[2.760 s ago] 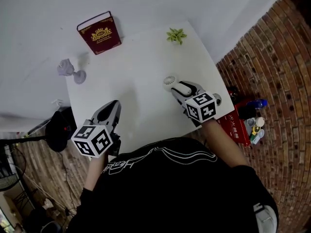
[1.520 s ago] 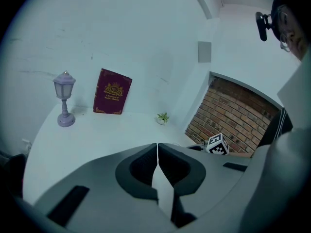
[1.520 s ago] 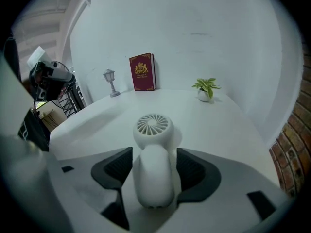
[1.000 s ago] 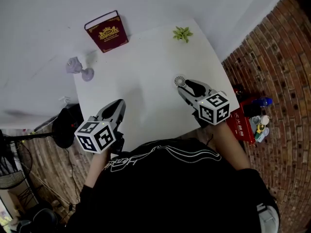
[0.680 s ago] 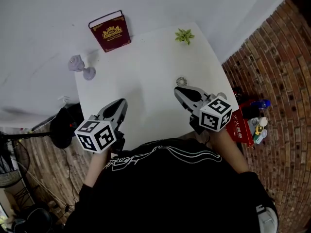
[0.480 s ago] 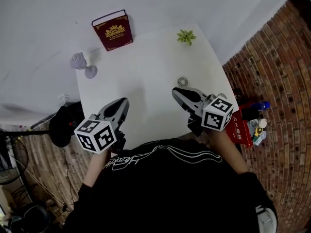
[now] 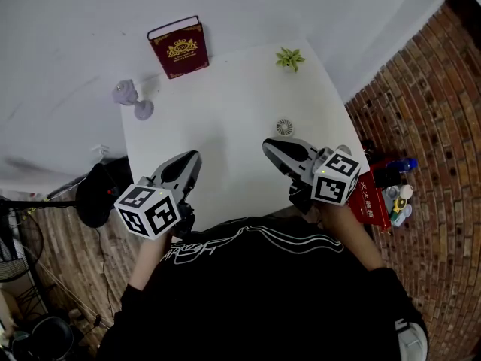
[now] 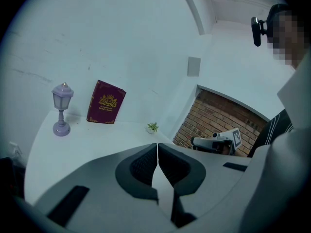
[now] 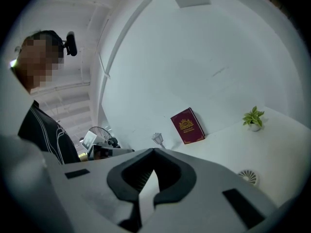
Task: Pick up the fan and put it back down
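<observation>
A small round white fan [image 7: 284,127] stands by itself on the white table [image 7: 218,119], near its right side. The right gripper view shows the same fan [image 9: 248,176] low at the right, beyond the jaws. My right gripper [image 7: 267,147] hovers just in front of the fan, apart from it, jaws shut and empty; its tips [image 9: 153,151] meet. My left gripper [image 7: 194,157] hangs over the table's near left part, also shut with nothing in it, its tips [image 8: 158,145] touching.
A dark red book [image 7: 179,47] leans on the wall at the back. A small lilac lantern lamp [image 7: 130,98] stands at the back left, a tiny potted plant [image 7: 290,59] at the back right. Brick floor with a red box [image 7: 368,194] lies right of the table.
My right gripper let go of the fan, drew back toward me and rose, and its jaws closed. The fan stays on the table. The left gripper barely moved.
</observation>
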Tool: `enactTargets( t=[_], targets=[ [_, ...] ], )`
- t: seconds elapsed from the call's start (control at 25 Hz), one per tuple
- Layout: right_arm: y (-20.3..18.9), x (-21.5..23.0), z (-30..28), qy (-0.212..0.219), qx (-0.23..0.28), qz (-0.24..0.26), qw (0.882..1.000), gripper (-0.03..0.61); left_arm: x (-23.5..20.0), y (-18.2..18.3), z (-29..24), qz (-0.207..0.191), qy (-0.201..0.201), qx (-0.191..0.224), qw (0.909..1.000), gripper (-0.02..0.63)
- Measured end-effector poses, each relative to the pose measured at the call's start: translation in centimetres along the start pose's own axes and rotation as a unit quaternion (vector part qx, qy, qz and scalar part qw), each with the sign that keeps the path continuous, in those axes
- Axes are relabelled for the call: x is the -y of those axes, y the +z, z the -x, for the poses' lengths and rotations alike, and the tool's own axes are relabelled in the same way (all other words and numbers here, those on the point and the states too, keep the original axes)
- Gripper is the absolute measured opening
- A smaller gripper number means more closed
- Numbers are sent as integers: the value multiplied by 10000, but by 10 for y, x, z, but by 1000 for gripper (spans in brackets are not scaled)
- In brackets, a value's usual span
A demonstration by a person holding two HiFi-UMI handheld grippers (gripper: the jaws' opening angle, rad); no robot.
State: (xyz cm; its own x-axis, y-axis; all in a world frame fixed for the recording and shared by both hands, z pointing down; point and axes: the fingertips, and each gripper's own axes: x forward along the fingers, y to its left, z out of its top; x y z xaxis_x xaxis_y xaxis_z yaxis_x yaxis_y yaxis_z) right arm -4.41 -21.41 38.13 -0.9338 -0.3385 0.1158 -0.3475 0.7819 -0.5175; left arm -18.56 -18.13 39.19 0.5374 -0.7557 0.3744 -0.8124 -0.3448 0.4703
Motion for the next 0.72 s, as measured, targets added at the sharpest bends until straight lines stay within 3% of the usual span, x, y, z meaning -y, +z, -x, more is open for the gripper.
enactTargets(
  t=[0.72],
  targets=[
    [-14,8,-12,-30,-267,50,9996,2,-9,-8,-5,24,100,-102,9999,34]
  ],
)
